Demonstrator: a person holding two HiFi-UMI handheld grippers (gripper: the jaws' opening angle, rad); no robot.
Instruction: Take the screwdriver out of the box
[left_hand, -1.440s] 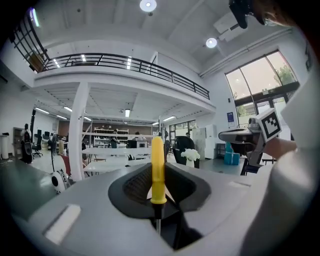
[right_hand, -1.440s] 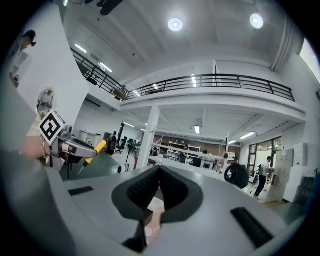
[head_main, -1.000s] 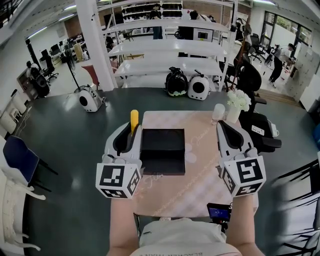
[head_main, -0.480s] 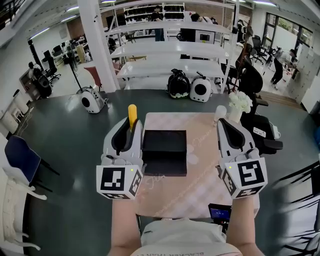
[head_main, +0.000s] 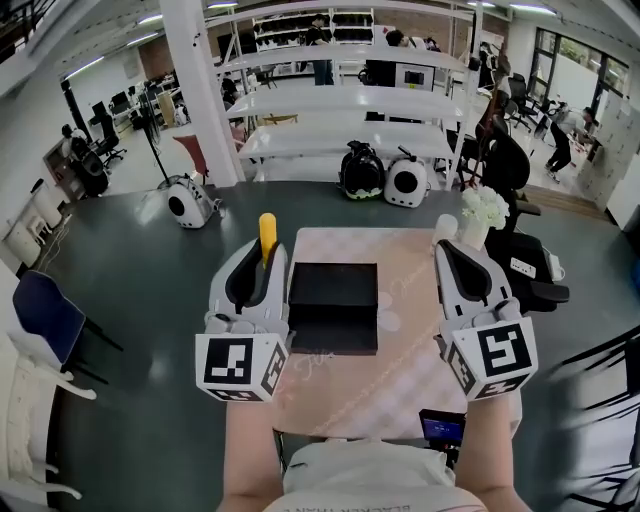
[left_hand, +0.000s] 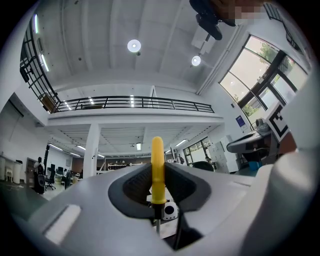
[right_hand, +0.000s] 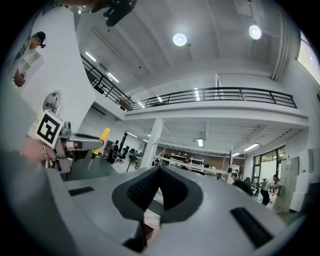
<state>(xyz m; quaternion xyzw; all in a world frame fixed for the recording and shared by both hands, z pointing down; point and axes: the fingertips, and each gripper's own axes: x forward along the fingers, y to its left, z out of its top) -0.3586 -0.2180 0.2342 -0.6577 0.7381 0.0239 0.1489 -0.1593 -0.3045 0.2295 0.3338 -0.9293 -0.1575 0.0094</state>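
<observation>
The yellow-handled screwdriver (head_main: 267, 232) stands upright between the jaws of my left gripper (head_main: 262, 262), handle up and thin metal shaft down. The left gripper is shut on it and hangs just left of the black box (head_main: 333, 305), which lies open on the pink table (head_main: 410, 330). In the left gripper view the screwdriver (left_hand: 157, 170) is pinched at the middle of the left gripper (left_hand: 156, 186). My right gripper (head_main: 452, 255) hovers over the table's right side, shut with nothing in it (right_hand: 160, 187). From there the screwdriver (right_hand: 102, 136) shows at the far left.
A white vase of flowers (head_main: 478, 205) and a white cup (head_main: 445, 225) stand at the table's far right corner. A small dark device (head_main: 440, 428) sits at the near edge. Bags (head_main: 360, 170) lie on the floor beyond, before white racks. A blue chair (head_main: 40, 310) stands left.
My left gripper has risen slightly with the screwdriver still in it. The right gripper has stayed where it was.
</observation>
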